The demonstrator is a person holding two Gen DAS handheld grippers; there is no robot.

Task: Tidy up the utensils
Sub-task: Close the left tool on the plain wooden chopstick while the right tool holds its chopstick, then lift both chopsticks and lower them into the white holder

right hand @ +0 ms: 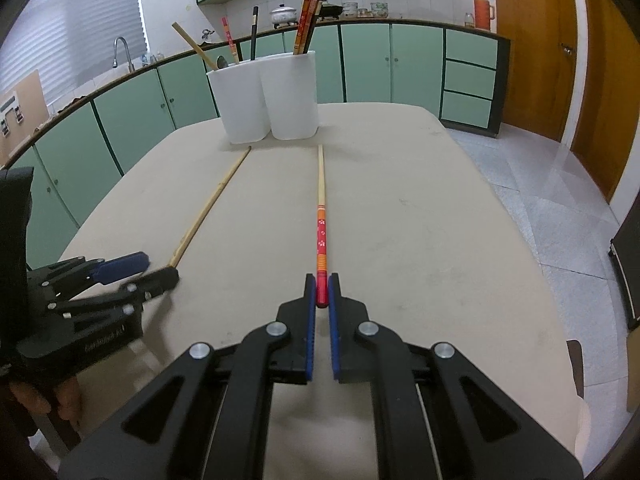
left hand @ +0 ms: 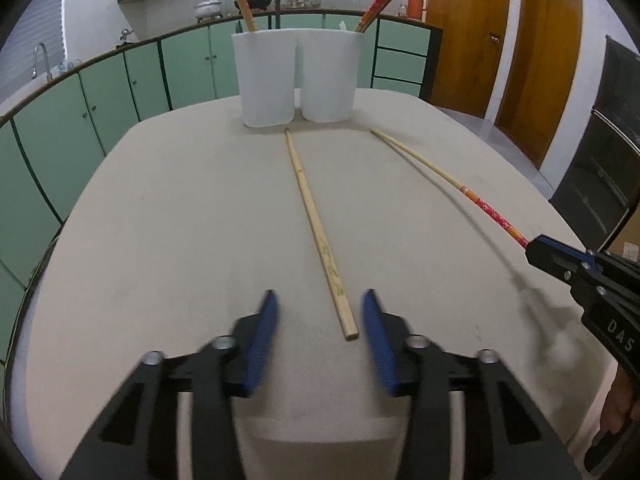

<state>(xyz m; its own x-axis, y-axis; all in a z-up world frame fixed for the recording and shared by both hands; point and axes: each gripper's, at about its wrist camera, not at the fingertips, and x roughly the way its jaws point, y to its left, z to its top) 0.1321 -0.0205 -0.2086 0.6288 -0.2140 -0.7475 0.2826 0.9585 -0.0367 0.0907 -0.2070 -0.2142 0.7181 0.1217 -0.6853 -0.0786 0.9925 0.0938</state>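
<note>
A plain bamboo chopstick lies on the beige table, pointing toward two white holders. My left gripper is open, its fingers on either side of the chopstick's near end. A red-handled chopstick lies to the right. My right gripper is shut on its red end, low over the table. The right gripper also shows in the left wrist view. The bamboo chopstick and the left gripper show in the right wrist view.
The two white holders at the table's far end hold several chopsticks and a spoon. Green cabinets and a counter run behind the table. Wooden doors stand at the right. The floor lies past the table's right edge.
</note>
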